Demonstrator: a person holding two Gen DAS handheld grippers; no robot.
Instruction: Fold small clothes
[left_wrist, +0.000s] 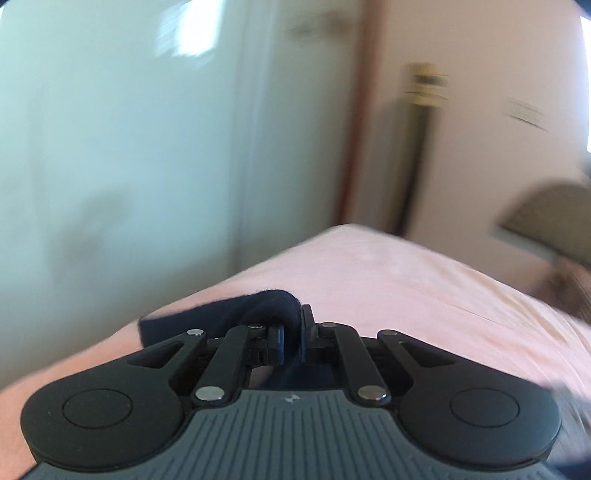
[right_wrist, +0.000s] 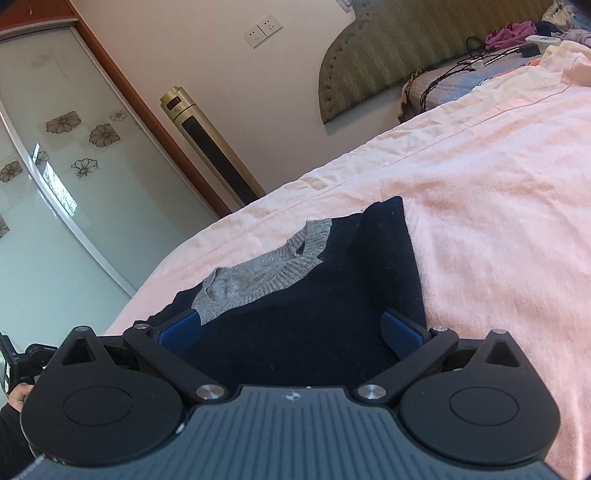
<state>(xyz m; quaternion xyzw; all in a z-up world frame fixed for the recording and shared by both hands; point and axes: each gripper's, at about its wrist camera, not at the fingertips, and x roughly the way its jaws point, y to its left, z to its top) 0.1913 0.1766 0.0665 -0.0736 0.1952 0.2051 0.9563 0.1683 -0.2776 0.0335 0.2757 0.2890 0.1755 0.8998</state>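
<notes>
Now the left gripper (left_wrist: 291, 341) is pinched tight on a fold of the navy sweater (left_wrist: 275, 301), its blue pads squeezing the dark knit, which bunches up just above the jaws and trails off to the left over the pink sheet (left_wrist: 406, 280). That view is smeared with blur. Over on the right gripper (right_wrist: 291, 328), the jaws stand wide apart, gripping nothing, with the sweater (right_wrist: 314, 295) lying flat on the sheet (right_wrist: 498, 184) between and beyond them. Its grey collar (right_wrist: 258, 269) sits to the far left. A gold tower fan (right_wrist: 210, 144) stands beyond the bed, by the wardrobe door (right_wrist: 48, 177).
</notes>
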